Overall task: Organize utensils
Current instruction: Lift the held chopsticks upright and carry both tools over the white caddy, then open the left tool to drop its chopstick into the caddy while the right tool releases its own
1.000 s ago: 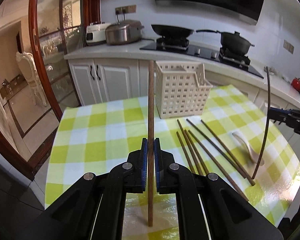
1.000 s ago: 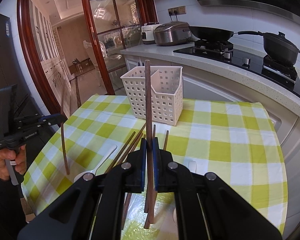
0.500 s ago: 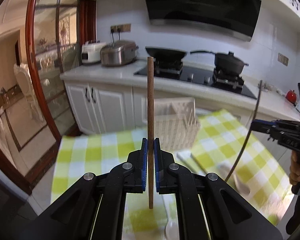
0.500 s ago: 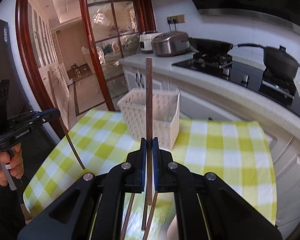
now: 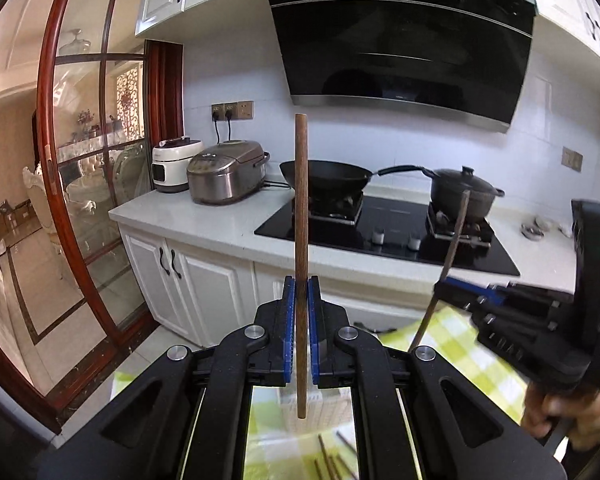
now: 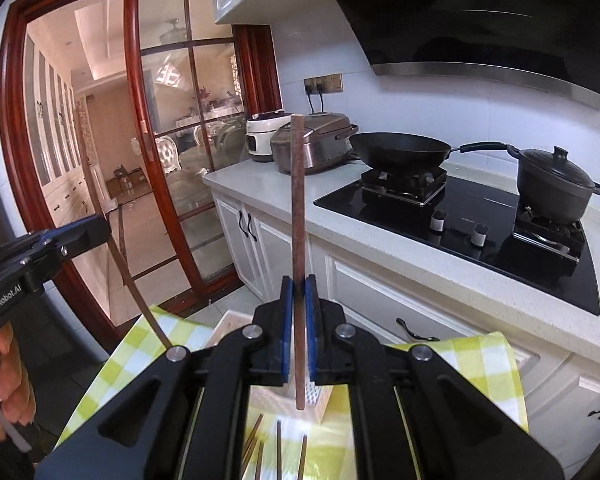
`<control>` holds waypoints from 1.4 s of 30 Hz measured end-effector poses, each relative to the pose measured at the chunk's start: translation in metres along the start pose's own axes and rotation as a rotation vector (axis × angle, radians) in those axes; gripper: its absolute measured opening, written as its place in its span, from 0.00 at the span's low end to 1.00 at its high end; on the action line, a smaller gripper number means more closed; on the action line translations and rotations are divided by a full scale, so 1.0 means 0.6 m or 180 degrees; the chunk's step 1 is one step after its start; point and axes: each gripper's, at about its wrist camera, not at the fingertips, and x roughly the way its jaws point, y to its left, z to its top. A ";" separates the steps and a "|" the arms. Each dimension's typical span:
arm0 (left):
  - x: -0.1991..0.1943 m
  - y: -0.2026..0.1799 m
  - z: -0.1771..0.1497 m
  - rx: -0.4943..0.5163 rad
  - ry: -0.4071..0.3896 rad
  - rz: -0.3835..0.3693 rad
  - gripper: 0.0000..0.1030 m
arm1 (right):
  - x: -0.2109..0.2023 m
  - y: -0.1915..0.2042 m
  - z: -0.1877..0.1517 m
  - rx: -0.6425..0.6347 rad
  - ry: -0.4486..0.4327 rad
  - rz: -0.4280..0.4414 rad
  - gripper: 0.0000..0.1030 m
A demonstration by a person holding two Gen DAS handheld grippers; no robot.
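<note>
Chopsticks: one wooden stick (image 5: 301,216) stands up in my left tongs (image 5: 300,336), one (image 6: 298,216) in my right tongs (image 6: 299,332).
Tongs: both pinch tight on a stick.
Feel: light, stiff, thin, likely slippery.
Hold: near the middle.
More sticks (image 6: 278,450): lying on the near table by the basket (image 6: 228,324).

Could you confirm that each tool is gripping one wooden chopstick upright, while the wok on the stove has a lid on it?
Not quite: the right wrist view shows the wok open, without a lid; the lid is on the black pot. The left tool and right tool each do grip an upright chopstick.
</note>
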 end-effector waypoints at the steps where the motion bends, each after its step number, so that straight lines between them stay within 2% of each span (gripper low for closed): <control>1: 0.010 -0.001 0.005 -0.0015 -0.0015 0.0005 0.05 | 0.009 0.001 0.001 -0.0010 0.0006 -0.0009 0.06; 5: 0.048 -0.003 0.002 -0.0083 0.0004 -0.0018 0.05 | 0.060 -0.004 -0.006 0.0027 0.0158 -0.0029 0.06; 11: 0.105 0.004 -0.042 -0.0216 0.0108 -0.0086 0.05 | 0.120 -0.026 -0.053 0.0140 0.0455 -0.0035 0.06; 21: 0.177 0.026 -0.116 -0.0407 0.0392 -0.0146 0.05 | 0.151 -0.040 -0.097 0.0181 0.0737 -0.0029 0.06; 28: 0.207 0.024 -0.135 -0.0425 0.0639 -0.0192 0.05 | 0.167 -0.033 -0.108 0.0109 0.0842 -0.0057 0.06; 34: 0.231 0.029 -0.143 -0.0409 0.0930 -0.0120 0.05 | 0.171 -0.025 -0.103 0.0073 0.0874 -0.0023 0.07; 36: 0.238 0.030 -0.145 -0.0393 0.1014 -0.0100 0.06 | 0.171 -0.025 -0.103 0.0071 0.0843 -0.0005 0.12; 38: 0.238 0.031 -0.145 -0.0372 0.1017 -0.0100 0.06 | 0.169 -0.027 -0.102 0.0066 0.0798 -0.0030 0.37; 39: 0.238 0.031 -0.144 -0.0348 0.1019 -0.0090 0.06 | 0.166 -0.026 -0.101 0.0044 0.0774 -0.0040 0.42; 40: 0.238 0.032 -0.144 -0.0343 0.1016 -0.0088 0.06 | 0.163 -0.026 -0.101 0.0025 0.0757 -0.0054 0.45; 42: 0.235 0.035 -0.142 -0.0355 0.1003 -0.0080 0.08 | 0.151 -0.030 -0.098 0.0036 0.0694 -0.0091 0.45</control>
